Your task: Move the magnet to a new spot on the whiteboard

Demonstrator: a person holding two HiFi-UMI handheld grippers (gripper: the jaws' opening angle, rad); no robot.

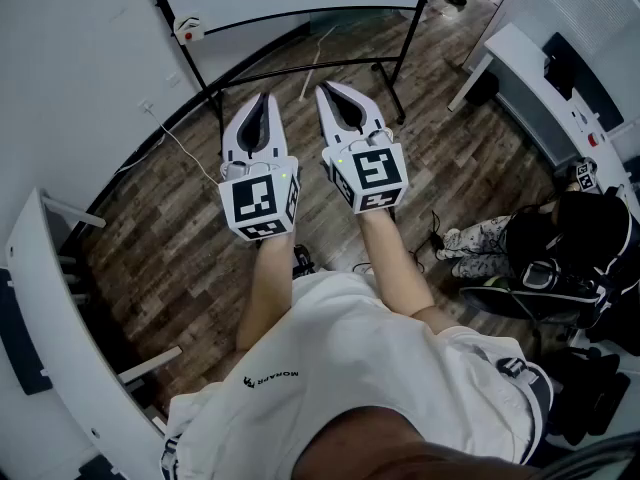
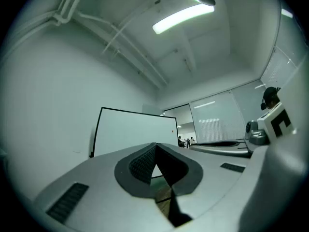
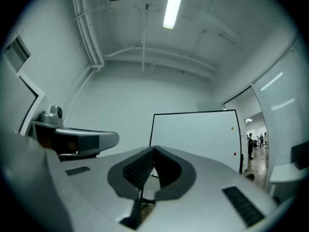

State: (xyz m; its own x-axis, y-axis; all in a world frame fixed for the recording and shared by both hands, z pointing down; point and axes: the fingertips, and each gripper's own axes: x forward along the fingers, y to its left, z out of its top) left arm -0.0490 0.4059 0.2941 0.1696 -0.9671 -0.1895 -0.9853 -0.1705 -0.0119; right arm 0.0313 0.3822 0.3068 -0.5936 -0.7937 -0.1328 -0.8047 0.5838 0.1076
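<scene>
**A:** Where's the magnet [image 3: 235, 153]?

**B:** It's the small red one near the right edge of the whiteboard [image 3: 193, 134], below an orange dot [image 3: 232, 128] and well ahead of both tools.

**A:** How will it handle?

**B:** Probably light, hard and slick, and it will cling. Pinch its rim, then slide or peel it.

**A:** And the tools?

**B:** The left gripper [image 1: 262, 100] and right gripper [image 1: 326, 90] are both closed, with nothing between them.

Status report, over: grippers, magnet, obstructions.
Both shut and empty: left gripper, right gripper, side by side, short of the whiteboard. Orange magnet and red magnet near its right edge, untouched. Nothing seen between grippers and board.
</scene>
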